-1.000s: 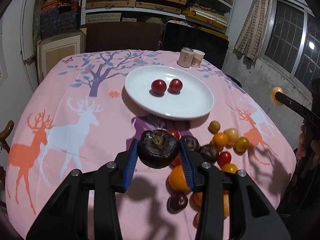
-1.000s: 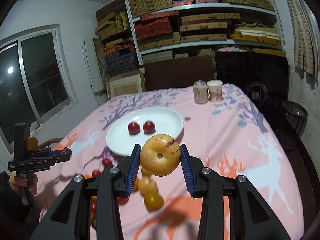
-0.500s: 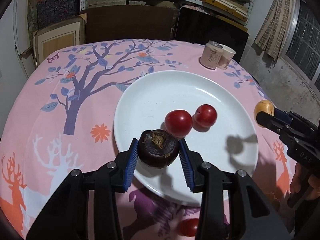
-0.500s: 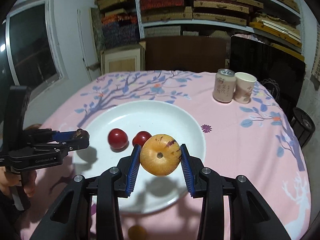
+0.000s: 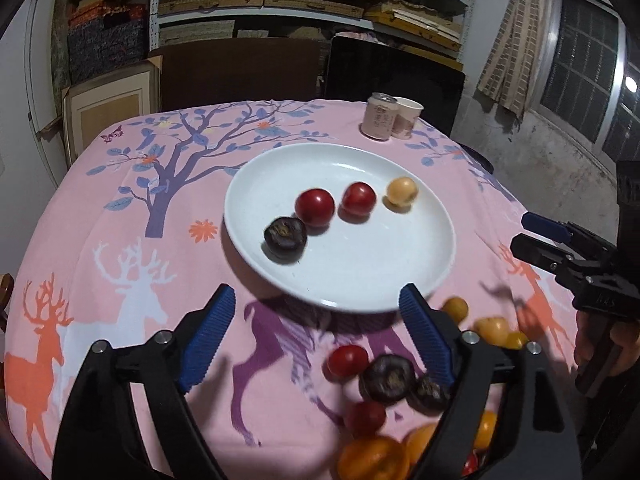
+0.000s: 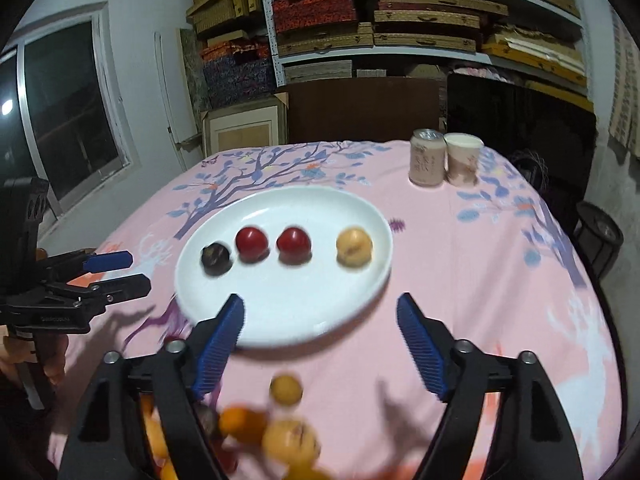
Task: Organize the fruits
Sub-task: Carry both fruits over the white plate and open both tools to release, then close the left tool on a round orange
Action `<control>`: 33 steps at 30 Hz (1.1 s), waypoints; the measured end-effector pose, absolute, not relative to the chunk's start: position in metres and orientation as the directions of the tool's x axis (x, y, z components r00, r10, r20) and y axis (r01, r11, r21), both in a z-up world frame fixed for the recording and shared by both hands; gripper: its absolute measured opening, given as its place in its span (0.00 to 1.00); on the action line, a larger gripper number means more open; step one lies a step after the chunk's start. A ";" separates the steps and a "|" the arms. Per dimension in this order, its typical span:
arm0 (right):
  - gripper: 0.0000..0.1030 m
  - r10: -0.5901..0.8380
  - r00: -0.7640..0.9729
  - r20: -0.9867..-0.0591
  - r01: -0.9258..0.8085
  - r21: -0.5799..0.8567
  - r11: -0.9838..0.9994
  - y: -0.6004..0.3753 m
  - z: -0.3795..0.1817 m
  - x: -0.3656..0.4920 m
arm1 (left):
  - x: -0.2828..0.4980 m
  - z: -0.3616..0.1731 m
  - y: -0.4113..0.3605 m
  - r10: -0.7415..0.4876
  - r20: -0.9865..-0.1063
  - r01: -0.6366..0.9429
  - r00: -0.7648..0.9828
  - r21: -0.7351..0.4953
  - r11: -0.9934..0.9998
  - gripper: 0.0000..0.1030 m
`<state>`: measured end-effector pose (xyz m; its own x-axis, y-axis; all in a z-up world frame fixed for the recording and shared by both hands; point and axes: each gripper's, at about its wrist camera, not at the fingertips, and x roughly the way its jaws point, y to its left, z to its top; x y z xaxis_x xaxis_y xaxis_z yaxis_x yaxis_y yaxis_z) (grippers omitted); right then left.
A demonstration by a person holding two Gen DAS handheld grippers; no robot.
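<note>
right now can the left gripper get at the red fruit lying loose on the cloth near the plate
Probably yes. The left gripper is open and empty, and the red fruit lies just ahead of its right finger with nothing over it; a dark fruit crowds one side.

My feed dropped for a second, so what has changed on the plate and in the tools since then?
Both tools have just opened and pulled back: the left tool released the dark fruit and the right tool the yellow fruit onto the plate. Both red fruits and the can stayed put.
</note>
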<state>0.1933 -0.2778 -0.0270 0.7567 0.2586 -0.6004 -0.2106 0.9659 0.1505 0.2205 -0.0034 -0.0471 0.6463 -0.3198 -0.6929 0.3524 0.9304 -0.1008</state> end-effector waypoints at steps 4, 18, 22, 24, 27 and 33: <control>0.89 0.298 0.737 -0.606 -0.166 0.264 0.950 -0.297 -0.047 0.145 | 0.166 -0.055 -0.003 -0.326 -0.702 0.383 0.633 -0.081 0.920 0.84; 0.89 0.329 0.684 -0.651 -0.136 0.330 0.934 -0.294 -0.083 0.084 | 0.046 -0.086 -0.001 -0.320 -0.731 0.442 0.602 -0.028 0.897 0.85; 0.89 0.315 0.690 -0.651 -0.147 0.301 0.942 -0.290 -0.083 0.074 | 0.038 -0.097 -0.006 -0.238 -0.741 0.413 0.627 0.057 0.909 0.85; 0.89 0.303 0.699 -0.648 -0.154 0.277 0.948 -0.287 -0.081 0.069 | 0.040 -0.101 -0.009 -0.214 -0.745 0.406 0.632 0.083 0.910 0.85; 0.89 0.295 0.704 -0.646 -0.160 0.260 0.952 -0.285 -0.079 0.064 | 0.039 -0.103 -0.017 -0.232 -0.740 0.425 0.631 0.079 0.902 0.85; 0.89 0.310 0.693 -0.651 -0.190 0.250 0.949 -0.278 -0.077 0.055 | 0.040 -0.112 -0.031 -0.221 -0.735 0.438 0.641 0.113 0.892 0.57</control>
